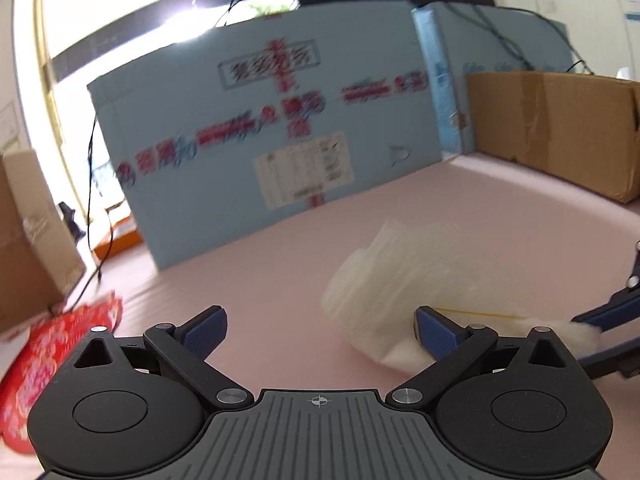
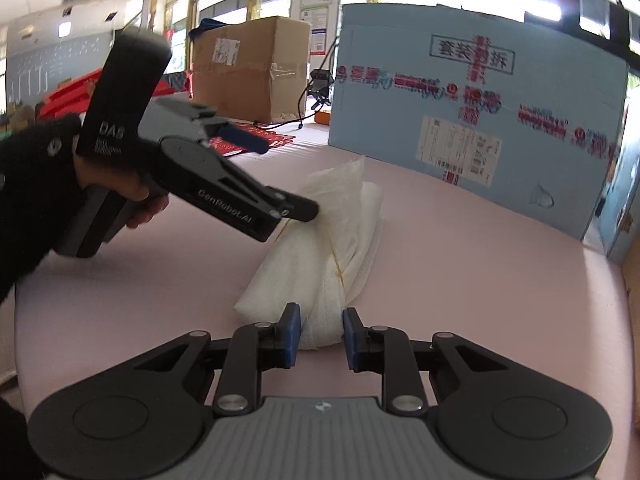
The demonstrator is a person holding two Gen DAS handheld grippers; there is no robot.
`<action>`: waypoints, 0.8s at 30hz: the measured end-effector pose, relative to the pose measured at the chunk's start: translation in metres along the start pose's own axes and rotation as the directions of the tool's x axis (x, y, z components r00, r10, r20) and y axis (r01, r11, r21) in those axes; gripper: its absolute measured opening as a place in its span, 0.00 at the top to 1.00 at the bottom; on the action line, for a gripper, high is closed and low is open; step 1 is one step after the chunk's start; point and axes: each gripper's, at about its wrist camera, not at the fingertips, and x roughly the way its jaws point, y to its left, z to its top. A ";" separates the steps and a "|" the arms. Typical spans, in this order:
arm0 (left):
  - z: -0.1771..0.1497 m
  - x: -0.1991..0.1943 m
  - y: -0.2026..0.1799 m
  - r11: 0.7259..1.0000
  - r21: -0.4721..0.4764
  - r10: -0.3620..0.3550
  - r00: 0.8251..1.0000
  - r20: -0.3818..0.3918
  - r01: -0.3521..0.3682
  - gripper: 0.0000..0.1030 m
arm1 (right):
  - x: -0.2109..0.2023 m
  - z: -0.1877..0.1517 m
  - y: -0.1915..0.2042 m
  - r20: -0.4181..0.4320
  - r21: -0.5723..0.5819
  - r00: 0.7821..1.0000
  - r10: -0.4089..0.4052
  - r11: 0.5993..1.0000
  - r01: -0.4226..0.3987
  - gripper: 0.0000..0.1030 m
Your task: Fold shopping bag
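Observation:
A white shopping bag (image 1: 400, 280) lies gathered into a long narrow bundle on the pink tabletop (image 1: 260, 272). In the left wrist view my left gripper (image 1: 319, 316) stands wide open with nothing between its blue pads; the bag lies just ahead and to the right. At the right edge, my right gripper (image 1: 588, 332) pinches the bag's end. In the right wrist view the bag (image 2: 320, 240) runs away from me, and my right gripper (image 2: 320, 332) is shut on its near end. A hand in a black sleeve holds the open left gripper (image 2: 276, 176) over the bag's far part.
A tall light-blue printed box (image 2: 480, 100) walls the far side of the table. A cardboard box (image 1: 552, 128) stands at the right corner, another (image 2: 248, 72) further off. Red patterned paper (image 1: 48, 352) lies at the left edge, with a black cable (image 1: 96, 240) near it.

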 end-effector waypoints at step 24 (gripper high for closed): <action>-0.004 -0.027 -0.055 0.943 0.299 -0.109 0.986 -0.130 0.144 0.03 | 0.001 0.002 -0.015 -0.004 0.044 0.998 0.057 0.997 -0.056 0.78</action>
